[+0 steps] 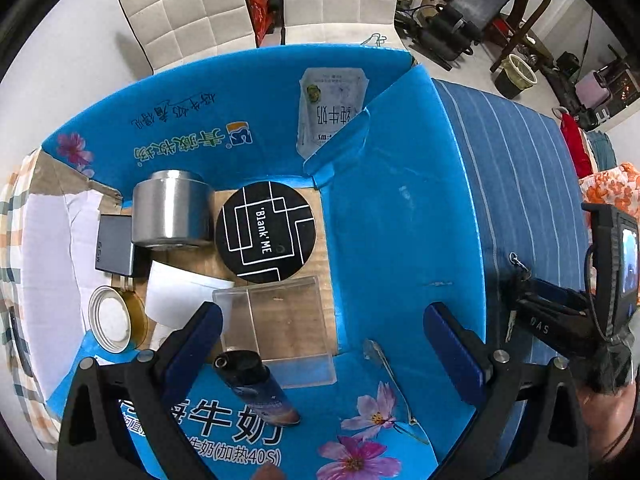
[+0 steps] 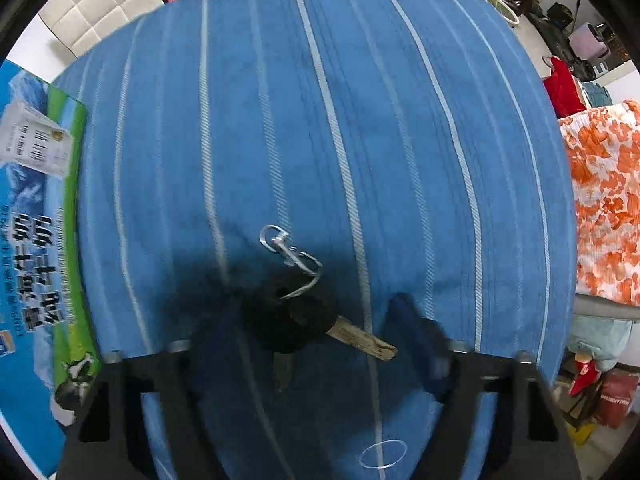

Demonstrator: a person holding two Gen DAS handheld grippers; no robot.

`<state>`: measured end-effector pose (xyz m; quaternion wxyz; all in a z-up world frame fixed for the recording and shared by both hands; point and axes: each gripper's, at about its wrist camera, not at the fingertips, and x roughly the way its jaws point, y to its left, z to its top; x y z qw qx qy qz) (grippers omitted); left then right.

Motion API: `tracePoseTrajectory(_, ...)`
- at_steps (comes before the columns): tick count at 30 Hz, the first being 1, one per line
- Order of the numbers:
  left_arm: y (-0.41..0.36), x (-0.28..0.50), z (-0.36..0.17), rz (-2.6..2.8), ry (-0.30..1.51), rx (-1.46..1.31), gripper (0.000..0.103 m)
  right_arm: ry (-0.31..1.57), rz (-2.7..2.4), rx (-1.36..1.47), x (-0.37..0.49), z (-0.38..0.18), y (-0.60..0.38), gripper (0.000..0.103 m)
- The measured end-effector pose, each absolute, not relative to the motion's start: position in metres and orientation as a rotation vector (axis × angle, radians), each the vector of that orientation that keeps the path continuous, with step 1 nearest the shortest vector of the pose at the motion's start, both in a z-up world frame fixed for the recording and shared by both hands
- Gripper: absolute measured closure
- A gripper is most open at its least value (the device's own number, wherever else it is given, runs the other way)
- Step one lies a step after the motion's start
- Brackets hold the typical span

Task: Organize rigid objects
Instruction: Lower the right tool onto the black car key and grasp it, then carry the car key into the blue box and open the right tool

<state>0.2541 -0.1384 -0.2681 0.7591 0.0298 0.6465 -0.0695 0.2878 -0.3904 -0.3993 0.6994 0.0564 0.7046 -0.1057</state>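
A bunch of black-headed keys (image 2: pixel 296 320) with a metal clip ring lies on the blue striped cloth (image 2: pixel 360 120). My right gripper (image 2: pixel 308 344) is open, its fingers on either side of the keys, just above the cloth. It also shows in the left wrist view (image 1: pixel 536 312) at the keys (image 1: pixel 516 272). My left gripper (image 1: pixel 320 340) is open and empty above the blue milk carton box (image 1: pixel 400 220). The box holds a metal tin (image 1: pixel 172 208), a black round "Blank ME" case (image 1: pixel 266 232), a clear plastic box (image 1: pixel 280 320), a dark spray bottle (image 1: pixel 256 384), a grey charger (image 1: pixel 114 246) and a jar lid (image 1: pixel 110 318).
The box's open flaps (image 1: pixel 224 120) stand up around it, and its side shows in the right wrist view (image 2: pixel 32 240). White chairs (image 1: pixel 188 16) stand behind the table. An orange patterned cloth (image 2: pixel 604 200) lies off the right edge. Clutter and a bin (image 1: pixel 516 74) fill the far room.
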Motion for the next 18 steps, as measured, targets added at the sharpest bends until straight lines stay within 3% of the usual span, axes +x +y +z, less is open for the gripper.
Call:
tracePoseTrajectory(1,-0.14,0.252,-0.267,-0.152,1.405,0.076,0.0,1.565,-0.235,0.12,0.288,-0.397,-0.388,0.071)
tracePoseTrajectory(9,-0.144,0.241,-0.255,-0.184,1.375,0.105,0.0,1.519,-0.265,0.127,0.277,-0.373,-0.368,0.071)
tracePoseTrajectory(18,-0.125,0.221,-0.202,-0.218,1.277,0.109,0.0,1.307,-0.19,0.147,0.256,-0.258,-0.328,0.071)
